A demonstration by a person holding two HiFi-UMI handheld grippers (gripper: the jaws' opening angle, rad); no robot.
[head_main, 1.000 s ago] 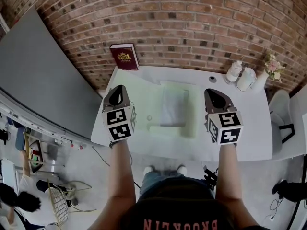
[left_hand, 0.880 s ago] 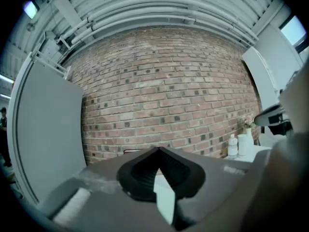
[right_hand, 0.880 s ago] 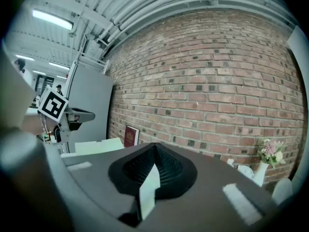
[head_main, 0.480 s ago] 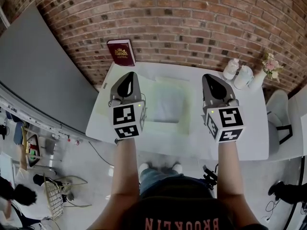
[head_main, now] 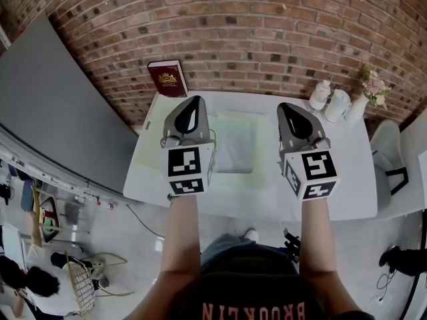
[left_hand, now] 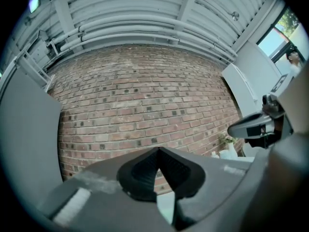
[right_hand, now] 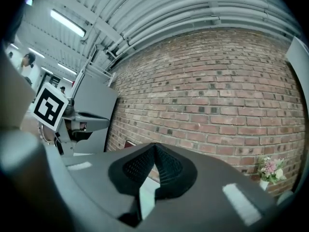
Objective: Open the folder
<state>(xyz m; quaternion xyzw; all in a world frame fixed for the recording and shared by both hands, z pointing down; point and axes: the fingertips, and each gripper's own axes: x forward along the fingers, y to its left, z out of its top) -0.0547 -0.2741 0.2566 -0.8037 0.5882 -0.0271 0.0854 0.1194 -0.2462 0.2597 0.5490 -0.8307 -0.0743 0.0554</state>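
Note:
A pale green folder lies flat on the white table, with a paler sheet at its middle. Both grippers hang in the air above the table and point level at the brick wall. My left gripper is over the folder's left edge, shut, with nothing in it; its black pads meet at a point. My right gripper is over the folder's right edge, also shut and empty, pads touching. Each gripper shows in the other's view: the right gripper and the left gripper.
A maroon book leans against the brick wall at the table's far left corner. White bottles and a vase of flowers stand at the far right. A white chair is to the right, a grey board to the left.
Both grippers have risen above the table. The left one has also shifted right, from the table's left edge to the folder's left side. Both stayed shut.

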